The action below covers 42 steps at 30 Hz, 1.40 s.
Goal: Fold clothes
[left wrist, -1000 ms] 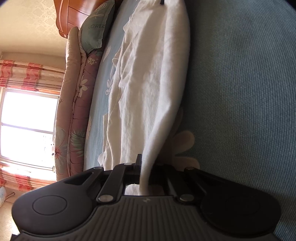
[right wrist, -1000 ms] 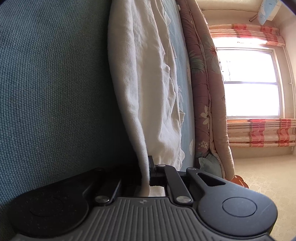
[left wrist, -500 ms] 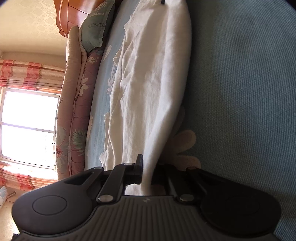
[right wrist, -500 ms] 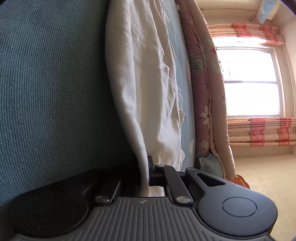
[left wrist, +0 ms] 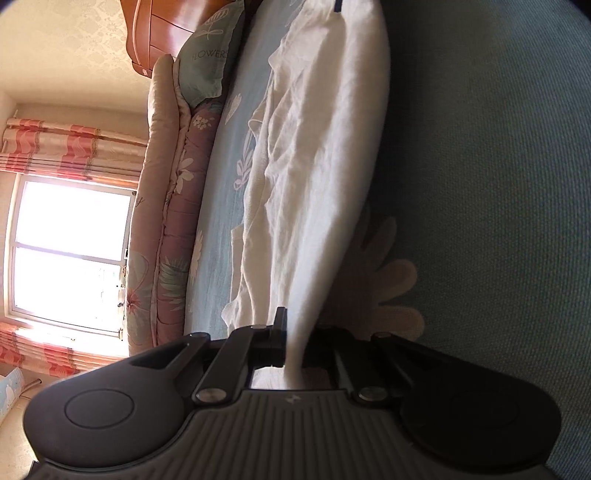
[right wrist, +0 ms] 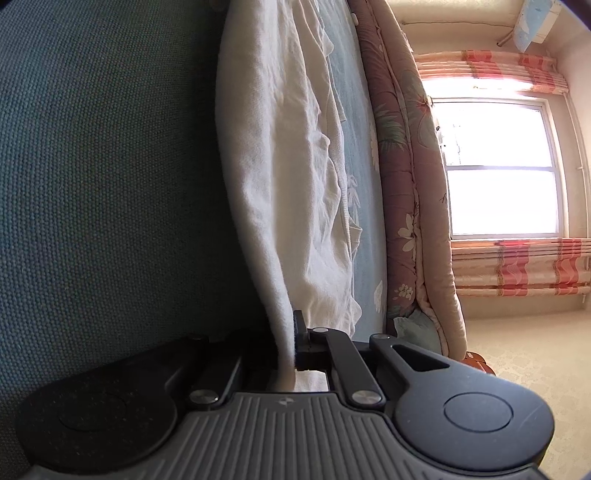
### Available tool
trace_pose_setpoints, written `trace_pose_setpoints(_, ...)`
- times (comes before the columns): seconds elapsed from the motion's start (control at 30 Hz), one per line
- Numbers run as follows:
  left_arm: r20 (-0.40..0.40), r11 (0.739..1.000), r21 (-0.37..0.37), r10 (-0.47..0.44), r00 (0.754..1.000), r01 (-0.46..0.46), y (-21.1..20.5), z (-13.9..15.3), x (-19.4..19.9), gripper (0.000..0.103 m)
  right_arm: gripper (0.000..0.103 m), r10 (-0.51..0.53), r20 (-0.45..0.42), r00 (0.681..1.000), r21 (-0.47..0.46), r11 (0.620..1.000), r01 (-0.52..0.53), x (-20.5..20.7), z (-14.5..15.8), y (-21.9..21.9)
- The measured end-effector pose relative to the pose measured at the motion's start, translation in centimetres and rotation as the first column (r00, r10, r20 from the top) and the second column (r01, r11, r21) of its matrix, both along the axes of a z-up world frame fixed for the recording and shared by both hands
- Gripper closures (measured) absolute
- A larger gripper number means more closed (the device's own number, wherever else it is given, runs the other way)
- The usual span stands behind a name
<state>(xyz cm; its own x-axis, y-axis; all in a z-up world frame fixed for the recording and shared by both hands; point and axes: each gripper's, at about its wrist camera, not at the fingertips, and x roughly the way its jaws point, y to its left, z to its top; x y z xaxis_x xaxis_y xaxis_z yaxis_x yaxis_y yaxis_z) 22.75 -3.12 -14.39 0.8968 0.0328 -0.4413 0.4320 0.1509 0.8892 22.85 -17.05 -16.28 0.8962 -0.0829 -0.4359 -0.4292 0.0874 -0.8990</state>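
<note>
The left hand-held gripper is clamped on an edge of the white garment, the cloth pinched between its dark fingers at the lower middle of the left wrist view. From that pinch the garment runs up the frame in a long, creased band to the top edge, where a small dark tab shows on it. It lies on the bed sheet, which is teal on the right and pale blue on the left, with a cream flower print just right of the gripper. Left of the sheet lies a rolled floral quilt, a pillow at the upper left, and a bright window with striped curtains at the far left.

The right hand-held gripper likewise grips an edge of the garment at the lower middle of the right wrist view. The cloth rises to the top of the frame, with the sheet to its left, the quilt to its right, and the window at the right edge.
</note>
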Motion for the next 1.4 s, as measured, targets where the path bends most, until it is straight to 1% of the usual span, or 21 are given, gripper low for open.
trace_pose_setpoints(0.2,-0.006,1.0,-0.005,0.002,1.0,-0.002,-0.1,1.6,-0.6,0.103,0.096,-0.019,-0.005,1.0,0.017,1.0,0.019,-0.7,1.9,0.1)
trace_pose_setpoints(0.37,-0.025,1.0,0.013,-0.014,1.0,0.015,0.1,2.5,-2.5,0.103,0.096,-0.028,-0.053,0.998,0.039,0.999,0.03,-3.2,3.8,0.1)
trace_pose_setpoints(0.43,-0.041,1.0,0.011,-0.016,0.999,0.017,0.2,3.0,-3.6,0.103,0.096,-0.032,-0.072,0.997,0.047,0.998,0.035,-4.3,4.5,0.2)
trace_pose_setpoints(0.6,-0.045,0.999,0.031,-0.027,0.999,0.028,0.3,3.9,-6.8,0.103,0.096,-0.039,-0.12,0.992,0.067,0.997,0.048,-6.8,6.4,0.2)
trace_pose_setpoints(0.67,-0.05,0.999,0.024,-0.026,0.998,0.028,0.4,4.4,-8.1,0.102,0.096,-0.042,-0.139,0.989,0.075,0.996,0.053,-7.9,7.1,0.3)
trace_pose_setpoints(0.77,-0.039,0.999,0.032,-0.035,0.999,0.037,0.6,4.7,-10.4,0.102,0.096,-0.044,-0.156,0.987,0.084,0.995,0.058,-10.2,7.8,0.4)
trace_pose_setpoints(1.07,-0.043,0.998,0.032,-0.061,0.997,0.063,0.3,4.5,-16.2,0.102,0.096,-0.048,-0.165,0.985,0.069,0.996,0.06,-16.3,8.4,0.5)
trace_pose_setpoints(1.2,-0.041,0.998,0.028,-0.059,0.997,0.061,0.1,4.2,-17.5,0.102,0.096,-0.06,-0.182,0.981,0.076,0.994,0.074,-18.1,8.0,0.7)
trace_pose_setpoints(1.4,-0.052,0.998,0.02,-0.053,0.997,0.054,0.0,3.6,-18.2,0.102,0.096,-0.065,-0.213,0.975,0.079,0.993,0.083,-19.6,7.1,0.8)
